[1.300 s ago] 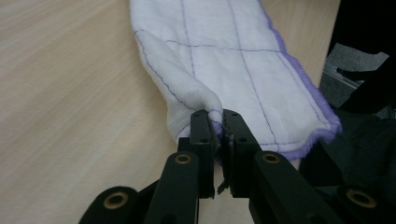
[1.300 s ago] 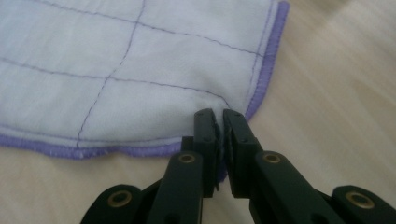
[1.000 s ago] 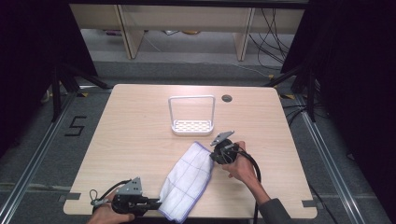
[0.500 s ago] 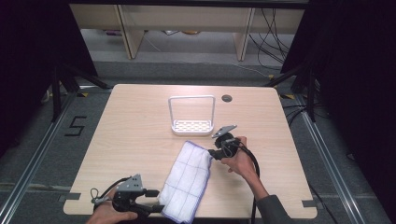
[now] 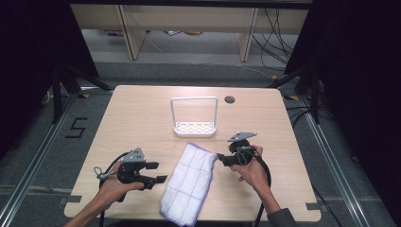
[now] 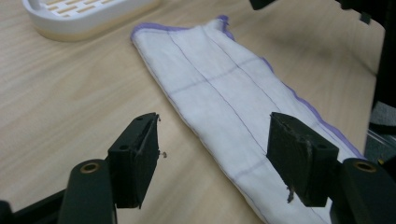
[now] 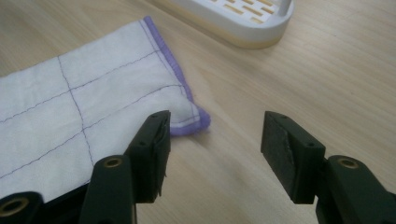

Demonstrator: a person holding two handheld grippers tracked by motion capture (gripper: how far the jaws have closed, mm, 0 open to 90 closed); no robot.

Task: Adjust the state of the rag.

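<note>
One white cloth (image 5: 188, 182) with thin purple grid lines and a purple hem lies folded into a long strip at the lower centre of the high view, running from beside the rack down to the near edge of the light wooden table (image 5: 127, 118). One white rack (image 5: 194, 126) stands above it at the frame's centre: a slotted oval tray with a tall wire hoop rising from it, and the tray holds nothing. One round dark grommet (image 5: 230, 100) sits in the tabletop to the upper right of the rack. On the grey floor at the left of the frame a black marking reads "5" (image 5: 76, 127).

Two grippers are in the picture. The left gripper (image 5: 153, 172) is held by a hand (image 5: 113, 187) at the lower left, just beside the cloth's left edge, its jaws spread apart and holding nothing. In the left gripper view the cloth (image 6: 243, 107) stretches diagonally between and beyond the two separated black jaws, with the rack's tray (image 6: 84, 16) in the upper left corner.

The right gripper (image 5: 221, 160) is held by the other hand (image 5: 250, 170) right of centre, its tips at the cloth's upper right corner. In the right gripper view the jaws stand wide apart and empty; the purple-hemmed corner of the cloth (image 7: 93, 102) lies just ahead of the left-hand jaw, and the slotted tray (image 7: 243, 16) sits at the top of the frame.
</note>
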